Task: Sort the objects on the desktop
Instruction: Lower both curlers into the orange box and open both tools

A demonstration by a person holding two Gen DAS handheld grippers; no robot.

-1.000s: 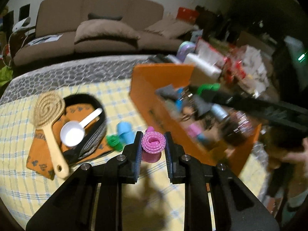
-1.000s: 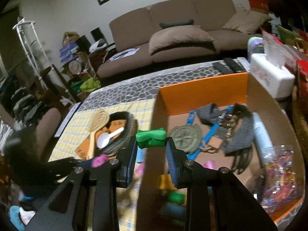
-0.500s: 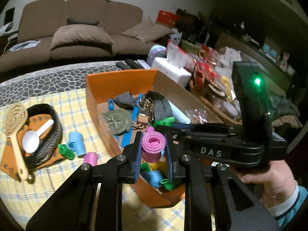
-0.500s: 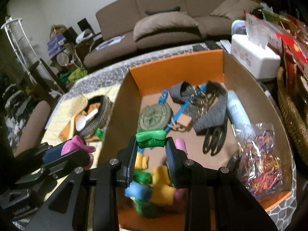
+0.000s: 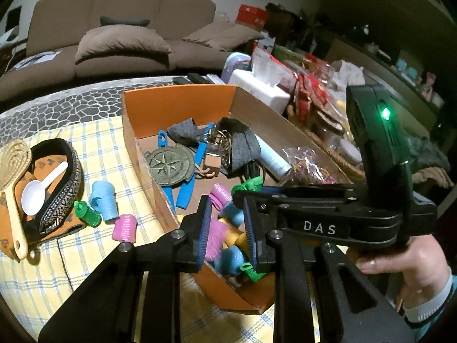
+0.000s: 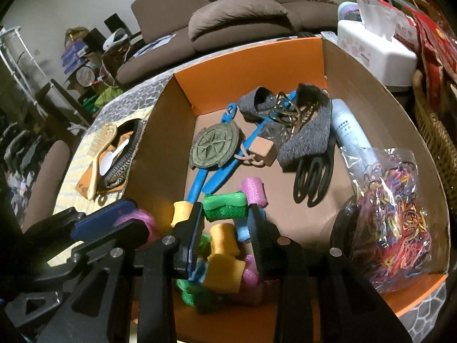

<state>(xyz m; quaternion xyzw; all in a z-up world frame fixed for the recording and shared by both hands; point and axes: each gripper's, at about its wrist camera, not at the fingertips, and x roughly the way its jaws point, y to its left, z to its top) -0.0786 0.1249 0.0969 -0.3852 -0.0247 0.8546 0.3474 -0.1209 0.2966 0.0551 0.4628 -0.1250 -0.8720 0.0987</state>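
An orange cardboard box stands on the checked cloth, with a pile of coloured hair rollers in its near corner. My left gripper hangs over that pile and its jaws are opening. The pink roller has sunk low between them, against the left pad only. My right gripper is beside it over the box, also opening, and the green roller is still pinched at its tips. On the cloth left of the box lie a blue roller, a green roller and a pink roller.
A wooden brush, a white scoop and a patterned headband lie at the left. The box also holds a compass medallion, a black claw clip and a bag of rubber bands. A tissue box and a wicker basket stand to the right.
Both grippers have come from over the cloth to above the box's near corner, and the right has sunk lower. The pink roller has slipped down out of the left grip. The green one stays pinched.
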